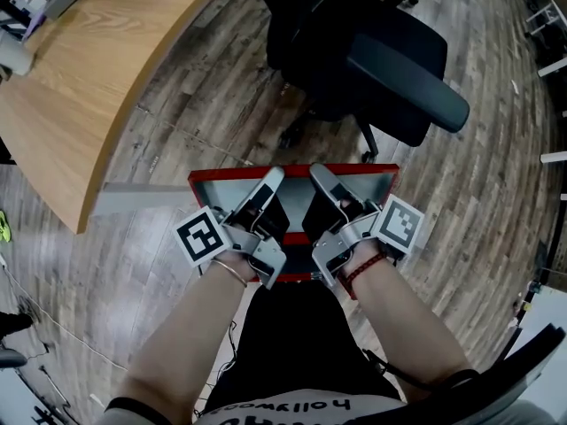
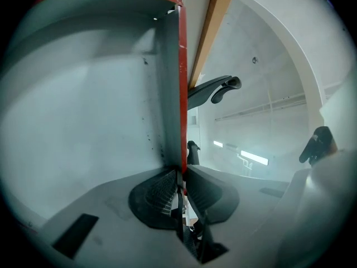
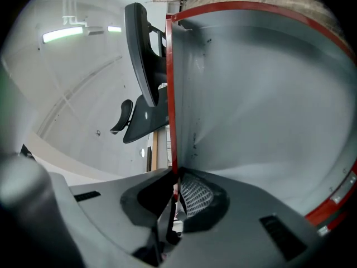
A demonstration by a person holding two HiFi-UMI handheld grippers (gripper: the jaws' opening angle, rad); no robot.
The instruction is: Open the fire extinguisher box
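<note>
Your left gripper (image 1: 274, 179) and right gripper (image 1: 317, 174) each pinch the lid (image 1: 209, 190) by its red edge, side by side, likely so it swings without twisting.

Grey-brown wood-plank floor (image 1: 168, 140). A curved light-wood desk (image 1: 80, 78) fills the upper left; a black office chair (image 1: 372, 51) stands near its edge. A strip light (image 3: 64, 34) glows against pale walls.

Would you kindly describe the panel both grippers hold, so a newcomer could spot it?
Just this side of the black office chair, beside the curved wooden desk, is the fire extinguisher box door, with the left gripper and right gripper shut on its near edge. It alone is flat grey with a red rim.
</note>
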